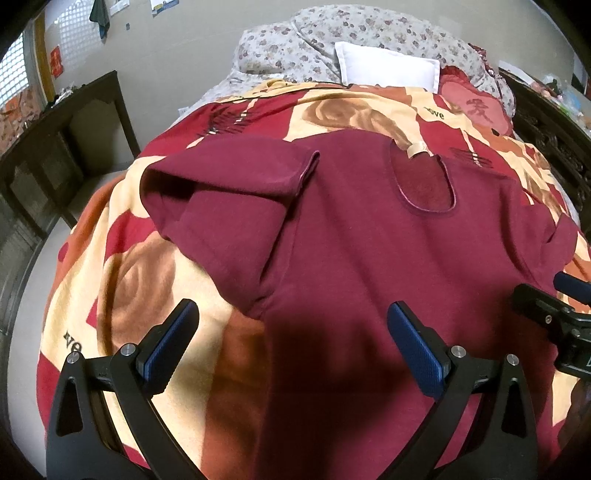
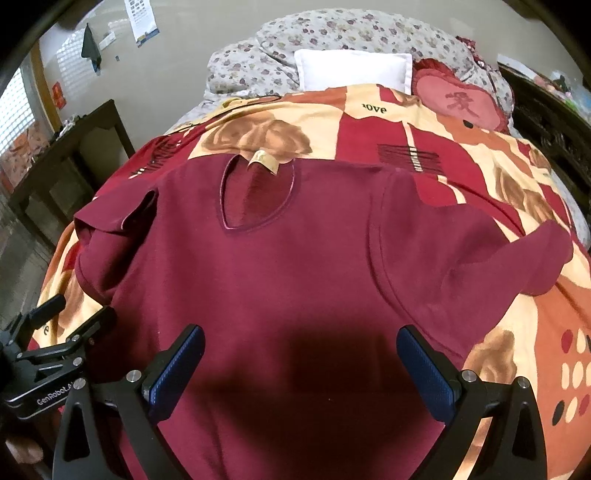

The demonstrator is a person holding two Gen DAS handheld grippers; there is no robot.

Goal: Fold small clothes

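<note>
One maroon T-shirt [image 2: 295, 266], spread face-up on the bed's rose blanket [image 2: 517, 332], neckline toward the white pillow [image 2: 354, 70]. We judge it soft, light, limp; best pinched at hem corners. Left gripper [image 1: 291, 325] and right gripper [image 2: 299, 350] both gape wide, empty, above the shirt's lower body.

- shirt [image 1: 351, 240] hem runs off the bottom of both views, so no idea where it ends
- right gripper [image 1: 554, 314] is cut by the right edge of the left view, can't see its fingers properly
- desk [image 2: 74, 147] clutter, upper left, too small to make out
- poster [image 2: 142, 18] text unreadable
</note>
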